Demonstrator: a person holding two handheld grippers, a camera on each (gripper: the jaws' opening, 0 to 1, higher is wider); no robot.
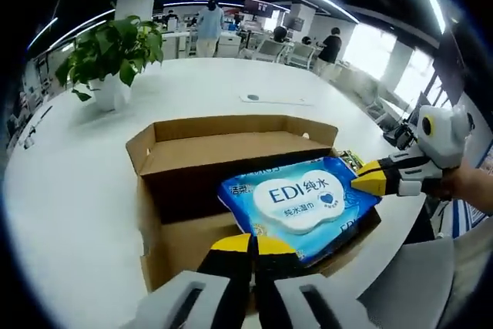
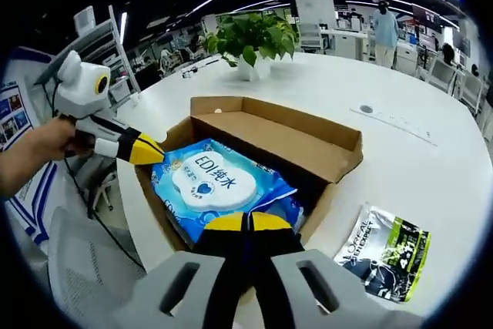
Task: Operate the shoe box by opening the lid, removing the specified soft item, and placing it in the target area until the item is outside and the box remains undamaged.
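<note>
shoe box (image 1: 231,152) sits open on the white bench (image 1: 69,190), lid flap folded back on the far side in the left gripper view. blue wet wipes pack (image 1: 304,202) lies tilted across the box's open top, partly over the front rim, not down inside and not yet out. left gripper (image 1: 253,246) has yellow-tipped jaws pressed together on the near edge of the pack, looks like pinching it, though the contact itself is hidden under the tips. right gripper (image 2: 248,223) likewise closed at the opposite edge of the pack in the right gripper view; in the left gripper view it comes in from the right (image 1: 377,179) with its tip touching the pack's corner, so pinching is likely but i can't fully confirm the hold. key relation: the pack lies between the two grippers, long axis running roughly from one gripper to the other, each holding an end, neither clearly nearer. judgement: lift-out step is under way, next move needs both ends raised together and carried off the box to the bare bench. dark sachet (image 2: 383,253) lies on the bench just beside the box; potted plant (image 2: 250,40) stands beyond it, well apart.
</note>
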